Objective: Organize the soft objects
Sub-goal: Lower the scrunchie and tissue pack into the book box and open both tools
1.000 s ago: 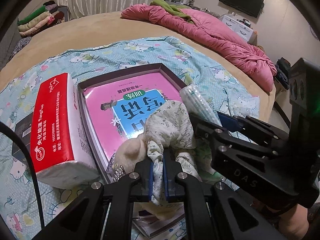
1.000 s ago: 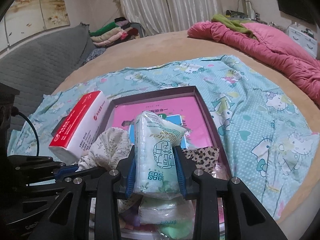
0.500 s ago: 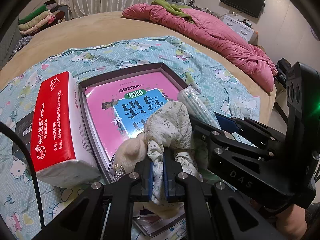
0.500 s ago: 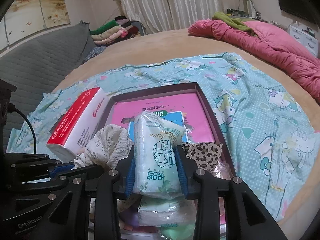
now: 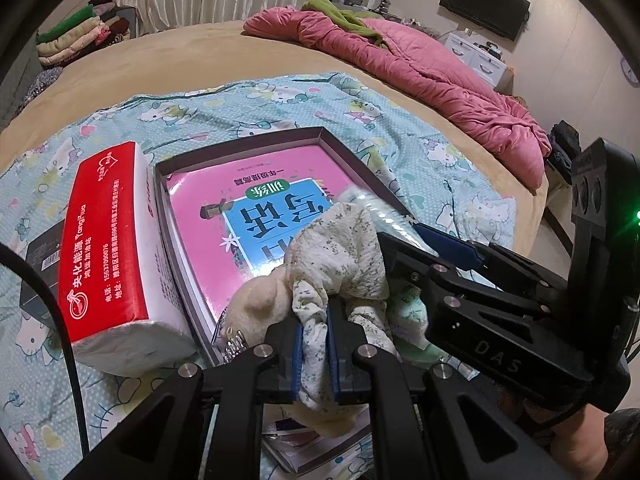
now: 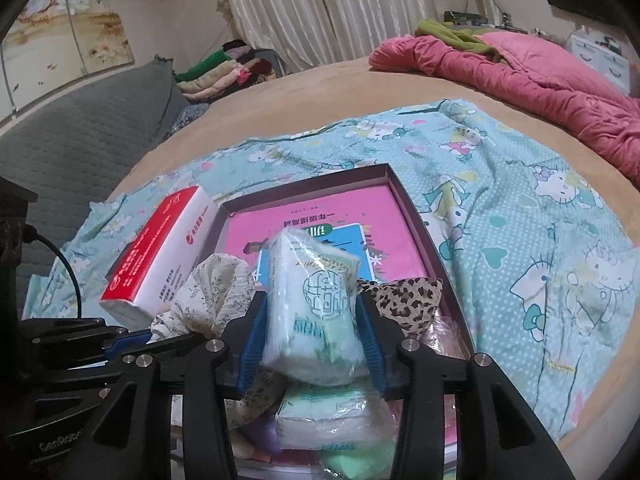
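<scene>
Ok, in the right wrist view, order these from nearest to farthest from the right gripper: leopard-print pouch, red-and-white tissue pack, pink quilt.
1. Leopard-print pouch, just right of the right gripper.
2. Red-and-white tissue pack, to the left.
3. Pink quilt, far across the bed.

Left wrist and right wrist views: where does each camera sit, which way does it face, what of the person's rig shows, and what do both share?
Left wrist: on the left tool, looking forward and down; shut on floral cloth; right tool enters from the right.
Right wrist: on the right tool, looking forward and down; tissue pack between its fingers, which have just been opening; left tool at lower left.
Shared: box, red tissue pack, floral cloth, pink quilt.
</scene>
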### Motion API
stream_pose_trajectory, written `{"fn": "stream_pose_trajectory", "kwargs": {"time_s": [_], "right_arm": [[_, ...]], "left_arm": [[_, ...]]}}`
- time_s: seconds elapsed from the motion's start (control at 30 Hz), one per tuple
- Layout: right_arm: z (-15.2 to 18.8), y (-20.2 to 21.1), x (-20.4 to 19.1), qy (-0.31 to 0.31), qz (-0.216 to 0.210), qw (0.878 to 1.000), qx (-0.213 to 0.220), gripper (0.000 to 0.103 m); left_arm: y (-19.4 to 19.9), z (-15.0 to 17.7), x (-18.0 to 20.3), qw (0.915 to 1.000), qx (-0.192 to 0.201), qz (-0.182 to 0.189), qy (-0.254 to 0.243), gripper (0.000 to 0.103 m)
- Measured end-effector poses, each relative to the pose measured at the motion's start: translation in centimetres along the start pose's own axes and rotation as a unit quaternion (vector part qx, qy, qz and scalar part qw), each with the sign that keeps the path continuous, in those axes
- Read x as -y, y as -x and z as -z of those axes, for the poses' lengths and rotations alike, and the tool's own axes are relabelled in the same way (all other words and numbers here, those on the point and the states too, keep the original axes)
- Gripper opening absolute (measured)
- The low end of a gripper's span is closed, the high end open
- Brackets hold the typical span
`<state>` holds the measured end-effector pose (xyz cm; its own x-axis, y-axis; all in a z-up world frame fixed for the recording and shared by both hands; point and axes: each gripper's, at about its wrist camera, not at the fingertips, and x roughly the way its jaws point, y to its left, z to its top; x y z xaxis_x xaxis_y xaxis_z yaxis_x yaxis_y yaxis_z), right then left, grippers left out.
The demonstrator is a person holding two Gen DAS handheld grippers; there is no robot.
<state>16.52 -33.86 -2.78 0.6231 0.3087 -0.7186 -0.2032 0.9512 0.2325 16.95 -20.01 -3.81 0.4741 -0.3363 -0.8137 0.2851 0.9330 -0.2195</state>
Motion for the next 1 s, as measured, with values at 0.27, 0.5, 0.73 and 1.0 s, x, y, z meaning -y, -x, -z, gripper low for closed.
{"fn": "stream_pose_trajectory", "kwargs": {"time_s": [0.27,0.5,0.73,1.0], "right_arm": [[0.3,1.1,0.6,-0.014,-0.004,1.0,0.011,0.053],[0.2,2.2,1.1,-0.028,-0.004,0.999,0.025,0.056],[0.2,2.6,1.4,-0.032,0.001,0.999,0.028,0.058],[0.4,2.6,1.1,-0.025,0.014,0.999,0.023,0.06]], "left_arm": [[0.3,-0.1,-0.2,1.0,-0.001,0.003,0.007,0.017],[0.5,-0.2,0.1,1.0,0.0,-0.002,0.003,0.031],[0.8,-0.5,0.1,1.0,0.004,-0.006,0.004,0.044],[1.3,-0.7,-0.6,0.9997,0.008,-0.021,0.011,0.048]]}}
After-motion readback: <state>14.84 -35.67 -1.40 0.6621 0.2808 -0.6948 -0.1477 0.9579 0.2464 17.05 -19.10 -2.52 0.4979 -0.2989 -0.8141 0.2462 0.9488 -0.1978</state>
